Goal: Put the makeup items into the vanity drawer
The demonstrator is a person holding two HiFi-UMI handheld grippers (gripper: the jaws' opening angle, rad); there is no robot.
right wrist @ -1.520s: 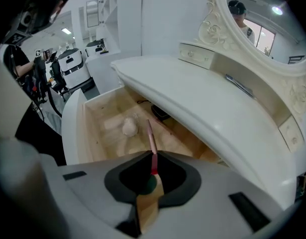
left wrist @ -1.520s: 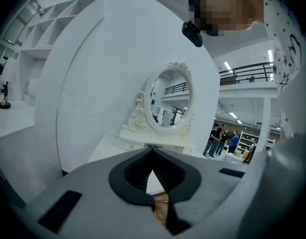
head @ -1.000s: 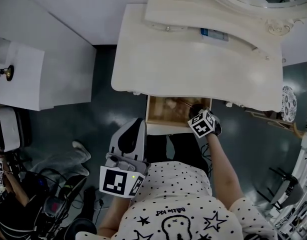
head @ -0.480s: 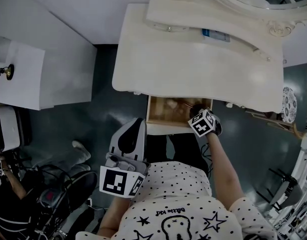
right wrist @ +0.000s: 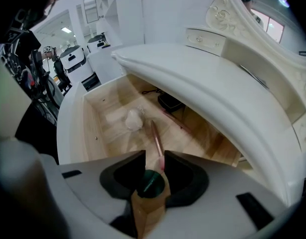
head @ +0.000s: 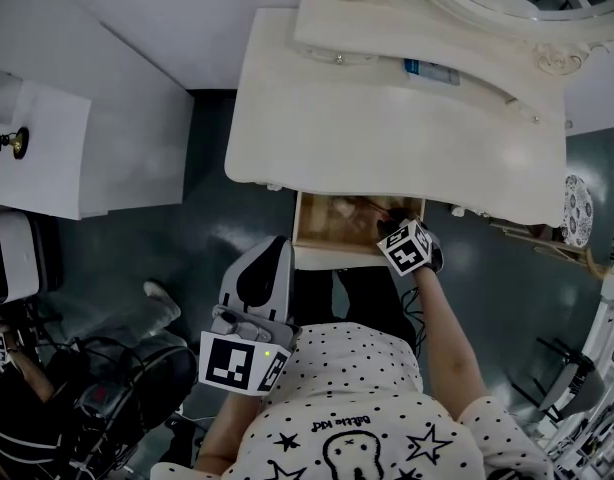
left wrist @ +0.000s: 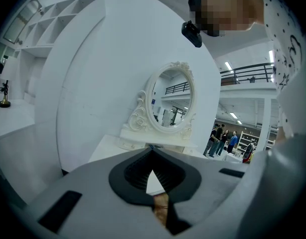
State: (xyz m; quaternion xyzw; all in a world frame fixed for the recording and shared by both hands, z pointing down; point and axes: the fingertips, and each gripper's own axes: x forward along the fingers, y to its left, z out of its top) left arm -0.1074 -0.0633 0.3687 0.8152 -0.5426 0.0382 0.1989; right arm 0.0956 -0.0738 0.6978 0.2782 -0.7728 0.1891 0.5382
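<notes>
The white vanity [head: 387,128] has its wooden drawer [head: 332,258] pulled out. My right gripper [head: 395,230] hangs over the drawer's front right corner. Its jaws are opening in the right gripper view [right wrist: 154,161]. A rose-gold tube [right wrist: 156,139] with a dark green round end [right wrist: 152,182] lies between them, and the pads are not pressing on it. On the drawer floor lie a white puff [right wrist: 133,118], a black compact [right wrist: 169,102] and a thin pink pencil [right wrist: 177,122]. My left gripper [head: 275,242] is held near the person's chest, shut and holding nothing, and points at the mirror [left wrist: 170,103].
The vanity top overhangs the drawer's back half [right wrist: 203,91]. A small blue-labelled item [head: 430,71] lies on the vanity's raised shelf. A white cabinet [head: 47,158] stands at the left. Cables and equipment [head: 97,398] crowd the floor at the lower left, and a rack [head: 597,368] stands at the right.
My right gripper has stayed over the drawer's front right corner, shifting only slightly. The left gripper has not moved.
</notes>
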